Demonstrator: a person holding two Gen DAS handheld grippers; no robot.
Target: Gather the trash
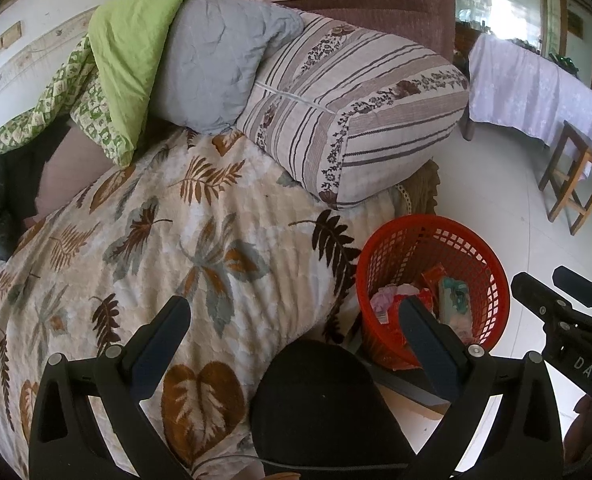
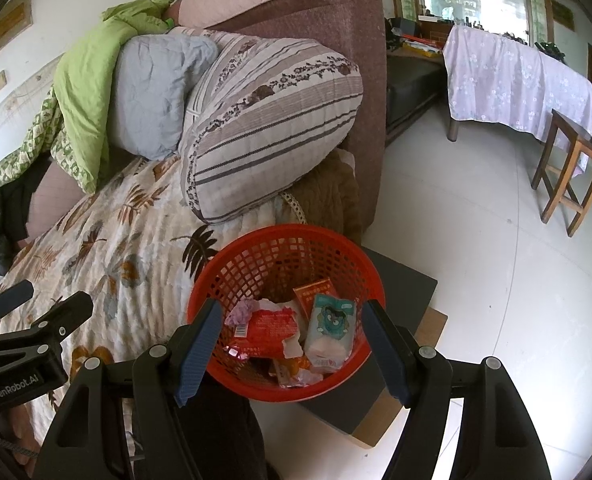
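1. Grippers both angle downward; the right gripper [image 2: 292,346] hangs directly over the red basket [image 2: 216,276], while the left gripper [image 1: 296,340] hangs over the leaf-print blanket [image 1: 200,248], just left of the basket.
2. Both tools are released: each pair of jaws stands apart with nothing gripped between them.
3. Count: 1 basket and 2 grippers. Inside the basket lie about 5 pieces of trash: a teal tissue pack [image 2: 332,326], a red wrapper [image 2: 270,330], an orange box [image 2: 316,292], a crumpled pink paper [image 2: 242,312] and a clear wrapper [image 2: 296,376].
4. The basket stands upright, mouth up, on a dark board [image 2: 400,300] on the floor, touching the blanket's edge.
5. The tissue pack's long axis runs from the basket's near rim toward its far rim, tilted slightly.
6. Behind the basket, 1 striped pillow [image 2: 272,120] rests on the blanket.
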